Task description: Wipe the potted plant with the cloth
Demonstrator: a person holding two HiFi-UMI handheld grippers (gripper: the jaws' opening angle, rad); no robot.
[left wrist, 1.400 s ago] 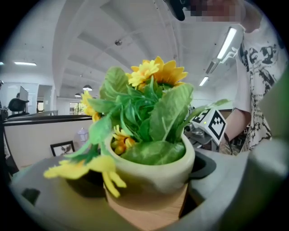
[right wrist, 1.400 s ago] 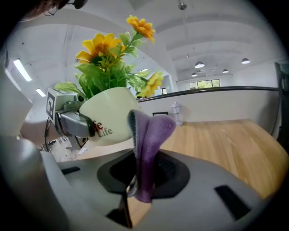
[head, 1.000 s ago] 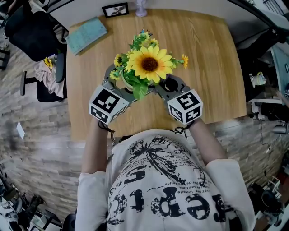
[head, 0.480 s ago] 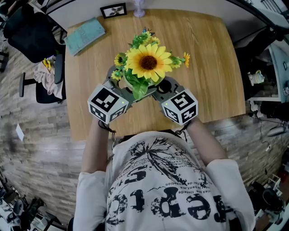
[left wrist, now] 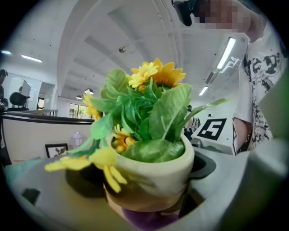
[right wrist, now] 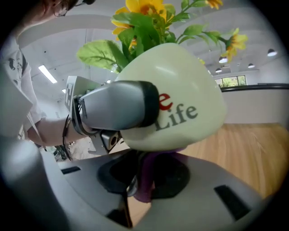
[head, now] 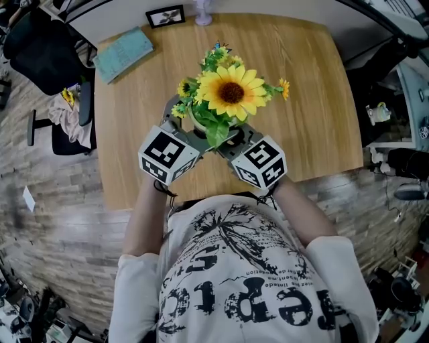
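Left claw (left wrist: 149, 198) clamps pot (right wrist: 180, 85) by its sides; right claw (right wrist: 140, 189), pinching purple cloth (right wrist: 146, 167), sits directly beneath pot base, cloth touching.

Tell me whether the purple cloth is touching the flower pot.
Touching. The right gripper view shows the purple cloth, held in the right tongs, pressed against the underside of the pot with no gap between them.

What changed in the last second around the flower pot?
The right hand-held gripper, shut on the purple cloth, slid left, closer in under the flower pot. The sunflowers shifted slightly right and away from the person. Unchanged: the left hand-held gripper still grips the flower pot; the book and picture frame lie at the table's far edge.
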